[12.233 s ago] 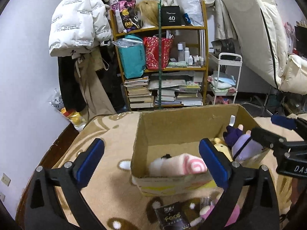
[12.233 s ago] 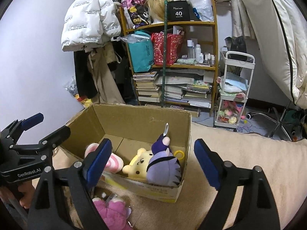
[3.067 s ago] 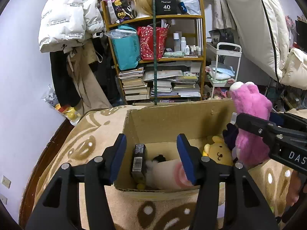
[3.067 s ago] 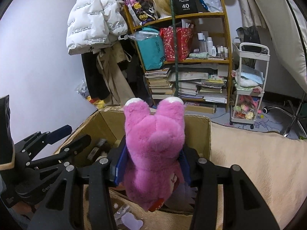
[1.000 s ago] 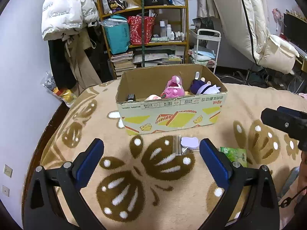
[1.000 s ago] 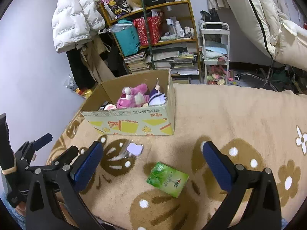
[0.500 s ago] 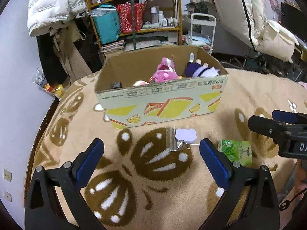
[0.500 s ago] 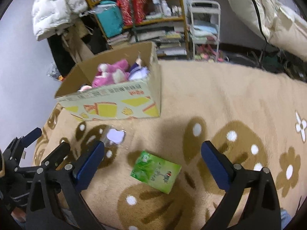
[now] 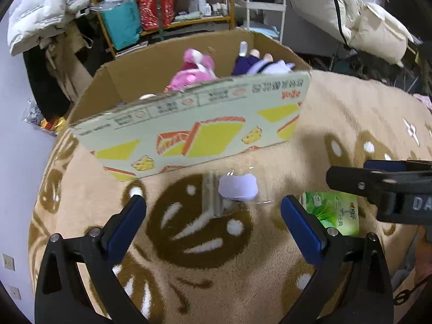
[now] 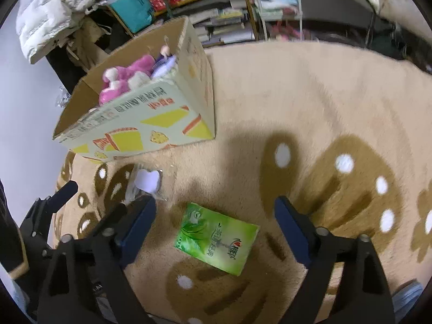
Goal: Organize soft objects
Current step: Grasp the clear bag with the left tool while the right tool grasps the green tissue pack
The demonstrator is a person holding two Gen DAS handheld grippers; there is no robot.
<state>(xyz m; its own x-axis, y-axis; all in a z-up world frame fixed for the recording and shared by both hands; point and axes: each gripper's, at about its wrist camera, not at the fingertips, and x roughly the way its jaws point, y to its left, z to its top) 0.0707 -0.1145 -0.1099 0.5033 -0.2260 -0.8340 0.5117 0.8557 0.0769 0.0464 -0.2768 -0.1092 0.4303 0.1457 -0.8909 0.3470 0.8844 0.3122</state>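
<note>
Landmark: cardboard box (image 10: 140,118). Right gripper (image 10: 214,222) spread wide, nothing held, hanging over the green tissue pack (image 10: 217,239), which lies flat on the beige rug (image 10: 310,86) well in front of the box. Left gripper (image 9: 213,217) also spread wide, empty. Clear packet with lilac pad (image 9: 237,186) lies just in front of the box's printed wall. Inside the box: pink plush (image 9: 193,71) left of purple plush (image 9: 259,63). Shelf unit (image 9: 162,8) stands behind the box.

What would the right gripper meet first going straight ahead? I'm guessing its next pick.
Probably the green tissue pack lying on the beige rug, right between the right gripper's open jaws; depth is unclear.
</note>
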